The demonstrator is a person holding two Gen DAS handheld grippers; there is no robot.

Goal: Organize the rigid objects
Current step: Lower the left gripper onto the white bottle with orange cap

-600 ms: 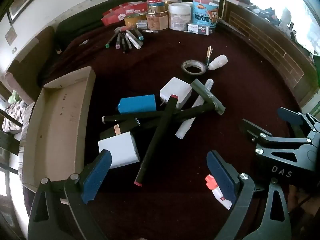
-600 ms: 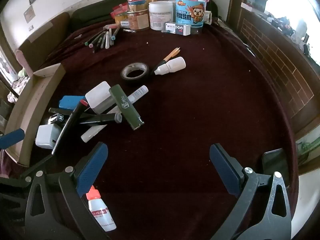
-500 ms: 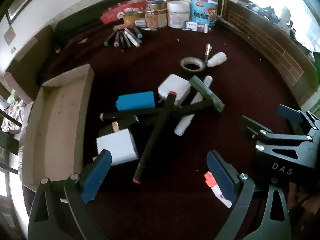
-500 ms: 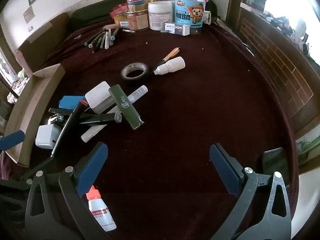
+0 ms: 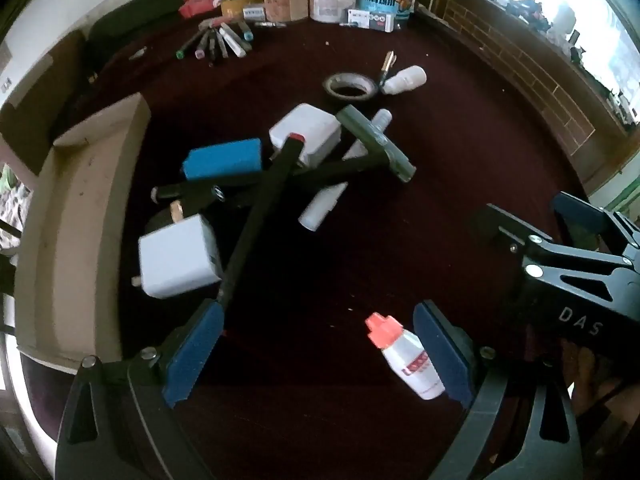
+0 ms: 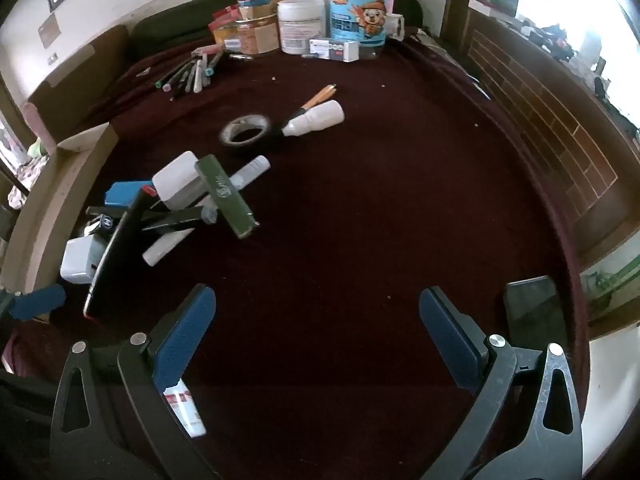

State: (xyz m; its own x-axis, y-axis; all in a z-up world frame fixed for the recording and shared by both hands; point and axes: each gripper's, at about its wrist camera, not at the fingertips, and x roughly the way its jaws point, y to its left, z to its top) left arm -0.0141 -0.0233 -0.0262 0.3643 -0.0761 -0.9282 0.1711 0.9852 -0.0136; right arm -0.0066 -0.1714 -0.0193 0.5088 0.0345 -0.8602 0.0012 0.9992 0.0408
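A jumble lies on the dark red cloth: a long black marker, a blue block, two white adapters, a dark green case and a white tube. My left gripper hangs open just in front of the pile, its left pad at the marker's near end. A small white bottle with an orange cap lies between its fingers, against the right pad. My right gripper is open over bare cloth, with the same bottle behind its left finger.
An open cardboard box stands at the left. A tape roll, a white bottle and a pencil lie mid-table. Markers, jars and tubs line the far edge. A dark phone lies at the right edge.
The left gripper has pushed forward toward the pile, so the orange-capped bottle now lies between its fingers. The right gripper has edged forward and the bottle has slid under its left finger.
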